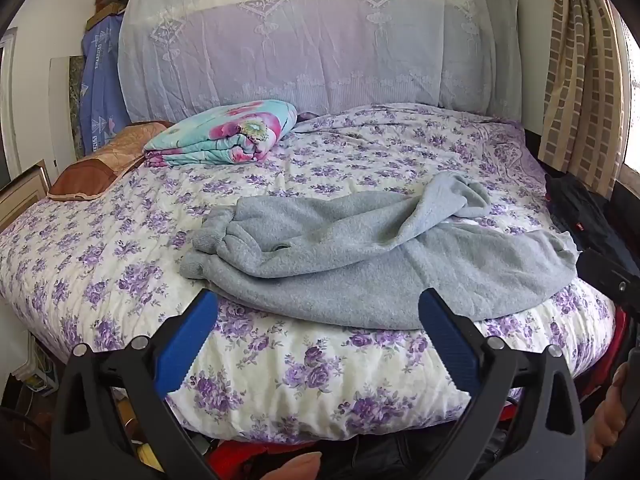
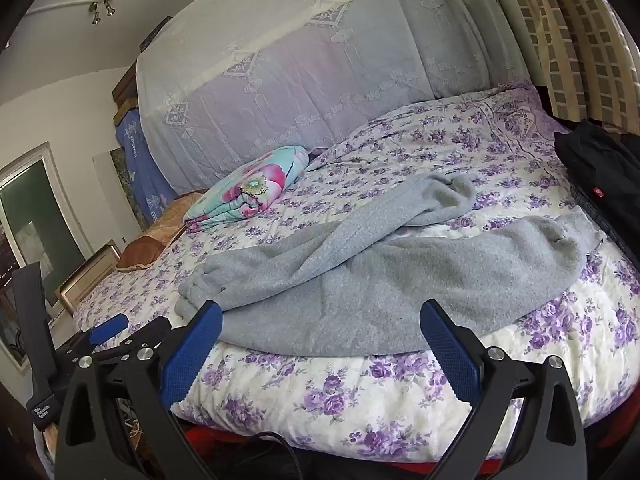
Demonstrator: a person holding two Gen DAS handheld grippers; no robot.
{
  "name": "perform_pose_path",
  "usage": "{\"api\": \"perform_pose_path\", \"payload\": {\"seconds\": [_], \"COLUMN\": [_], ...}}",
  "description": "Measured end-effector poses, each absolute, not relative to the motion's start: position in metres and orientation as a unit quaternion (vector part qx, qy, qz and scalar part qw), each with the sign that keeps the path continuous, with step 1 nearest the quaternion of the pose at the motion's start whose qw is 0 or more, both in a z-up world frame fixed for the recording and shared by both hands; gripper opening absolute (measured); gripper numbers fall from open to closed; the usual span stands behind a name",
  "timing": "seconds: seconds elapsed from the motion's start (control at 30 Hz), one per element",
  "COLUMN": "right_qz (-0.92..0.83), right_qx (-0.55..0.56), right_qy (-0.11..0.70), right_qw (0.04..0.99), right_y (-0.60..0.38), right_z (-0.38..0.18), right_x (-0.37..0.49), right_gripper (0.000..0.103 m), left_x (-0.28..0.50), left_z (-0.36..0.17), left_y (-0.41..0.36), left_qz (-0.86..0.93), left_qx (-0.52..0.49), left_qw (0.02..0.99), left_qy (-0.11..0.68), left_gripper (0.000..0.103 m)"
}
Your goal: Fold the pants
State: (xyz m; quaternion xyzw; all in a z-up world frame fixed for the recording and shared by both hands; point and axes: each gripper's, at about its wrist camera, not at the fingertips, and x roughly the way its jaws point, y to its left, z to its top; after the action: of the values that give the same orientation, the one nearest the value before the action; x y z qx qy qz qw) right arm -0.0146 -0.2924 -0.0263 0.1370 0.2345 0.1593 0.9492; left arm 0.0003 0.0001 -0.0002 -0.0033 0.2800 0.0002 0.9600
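**Grey pants lie rumpled at the near edge of the bed, both grippers spread and empty**

The grey pants (image 1: pixel 360 256) lie crumpled across the near part of the bed (image 1: pixel 120 240), on its purple-flowered cover. The cuffed leg ends bunch at the left, one leg twists up toward the right, and the wide part reaches the right side near the mattress edge.

The left gripper (image 1: pixel 318 332) hangs just short of the pants with its blue-padded jaws spread wide and nothing between them. The right gripper (image 2: pixel 322 334) hangs likewise, jaws spread wide, touching no cloth.

Farther back on the left lies a folded flowered quilt (image 1: pixel 224 136), with a brown pillow (image 1: pixel 104 168) beside it. A dark garment (image 2: pixel 600 176) lies at the bed's right edge, below a checked curtain (image 1: pixel 580 72). A pale lace cloth (image 1: pixel 300 40) hangs behind the bed.
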Motion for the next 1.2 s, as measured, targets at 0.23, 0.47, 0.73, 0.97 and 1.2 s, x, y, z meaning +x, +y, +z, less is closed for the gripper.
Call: {"api": "perform_pose_path", "payload": {"seconds": [0.23,0.47,0.73,0.97,1.2], "right_qz": [0.16,0.158,0.158,0.158,0.157], "right_qx": [0.136,0.137,0.137,0.137,0.137], "right_qy": [0.234,0.237,0.238,0.239,0.239], "right_qw": [0.949,0.949,0.949,0.948,0.948], "right_y": [-0.2918,-0.2912,-0.2912,-0.2885,-0.2883], "right_z": [-0.027,-0.0274,-0.0262,-0.0277,-0.029], "right_x": [-0.0138,-0.0135,-0.0145,-0.0134,-0.0126], "right_gripper": [0.1,0.1,0.1,0.1,0.1], "left_x": [0.0005,0.0003,0.0005,0.0002,0.0004], "left_z": [-0.0003,-0.0002,-0.0004,-0.0002,0.0004], "left_y": [0.0002,0.0001,-0.0002,0.0051,0.0054], "left_qz": [0.0,0.0,-0.001,-0.003,-0.002], "left_qx": [-0.002,-0.001,-0.001,0.0,0.0], "left_qw": [0.96,0.96,0.96,0.961,0.96], "left_qy": [0.28,0.28,0.281,0.278,0.279], "left_gripper": [0.098,0.098,0.098,0.098,0.098]}}
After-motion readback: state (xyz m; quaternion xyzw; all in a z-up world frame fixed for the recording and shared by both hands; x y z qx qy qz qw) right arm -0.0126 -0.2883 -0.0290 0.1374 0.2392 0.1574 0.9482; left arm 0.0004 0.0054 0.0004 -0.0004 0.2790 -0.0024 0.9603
